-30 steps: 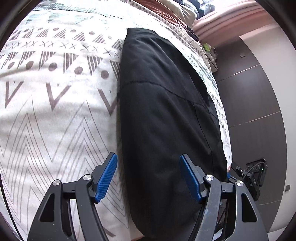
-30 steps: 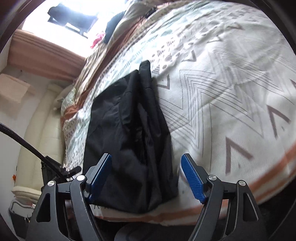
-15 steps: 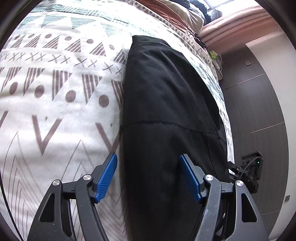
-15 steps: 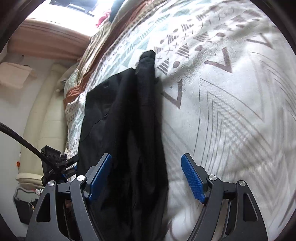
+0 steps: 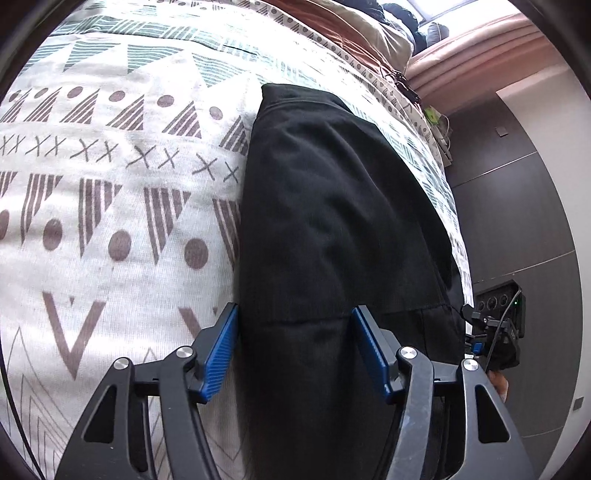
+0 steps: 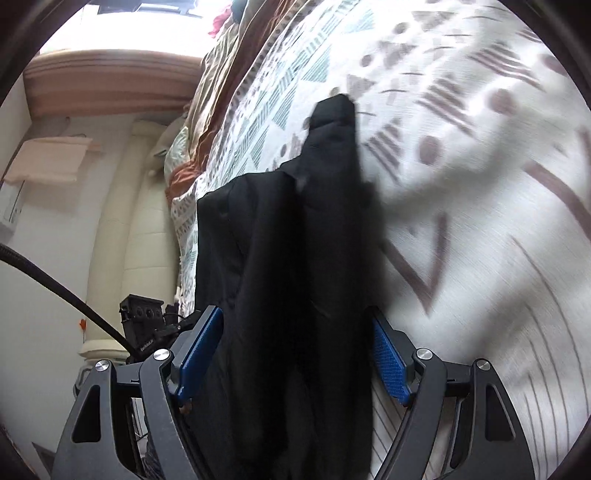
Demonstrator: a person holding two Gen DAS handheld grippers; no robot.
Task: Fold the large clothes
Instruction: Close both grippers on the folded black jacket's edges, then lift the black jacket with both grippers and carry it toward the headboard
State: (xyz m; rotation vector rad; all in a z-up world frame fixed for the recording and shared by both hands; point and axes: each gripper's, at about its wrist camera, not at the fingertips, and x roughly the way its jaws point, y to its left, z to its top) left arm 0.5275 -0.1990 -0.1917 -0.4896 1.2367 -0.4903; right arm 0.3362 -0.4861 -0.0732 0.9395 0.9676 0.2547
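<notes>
Straddling the black garment with both claws, my left gripper and right gripper gape wide apart over its near end; it runs lengthwise away from me along the patterned bedspread, each equally near.

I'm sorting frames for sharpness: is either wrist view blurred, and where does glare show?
Left wrist view: sharp; the bedspread print and black garment read clearly. Right wrist view: motion blur smears the bedspread pattern and the garment edge, and the window at top left is blown out white.
</notes>
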